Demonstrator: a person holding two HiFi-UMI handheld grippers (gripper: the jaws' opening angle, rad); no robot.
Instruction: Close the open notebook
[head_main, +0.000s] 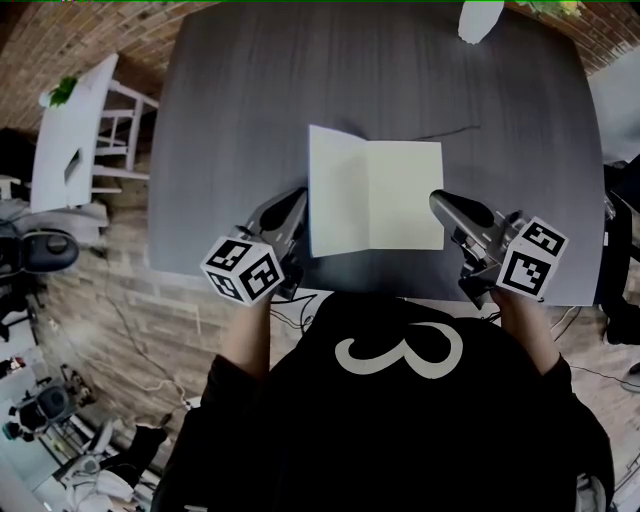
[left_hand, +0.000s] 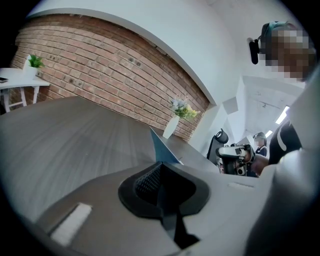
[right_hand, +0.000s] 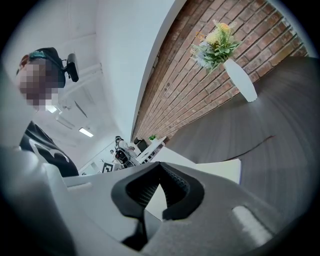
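The open notebook (head_main: 375, 195) lies with cream pages up on the dark grey table (head_main: 240, 100), close to its near edge. My left gripper (head_main: 297, 205) is at the notebook's left edge. In the left gripper view its jaws (left_hand: 159, 165) are closed together, and a blue corner of the notebook's left cover (left_hand: 161, 149) rises straight out from the tips. My right gripper (head_main: 438, 200) rests at the right page's outer edge. Its tips (right_hand: 160, 167) meet, and the pale page (right_hand: 220, 170) shows just beyond them.
A white vase with flowers (head_main: 478, 20) stands at the table's far edge, also seen in the right gripper view (right_hand: 241, 80). A thin dark cable (head_main: 450, 130) lies behind the notebook. A white side table (head_main: 70, 130) and an office chair (head_main: 40, 250) stand to the left.
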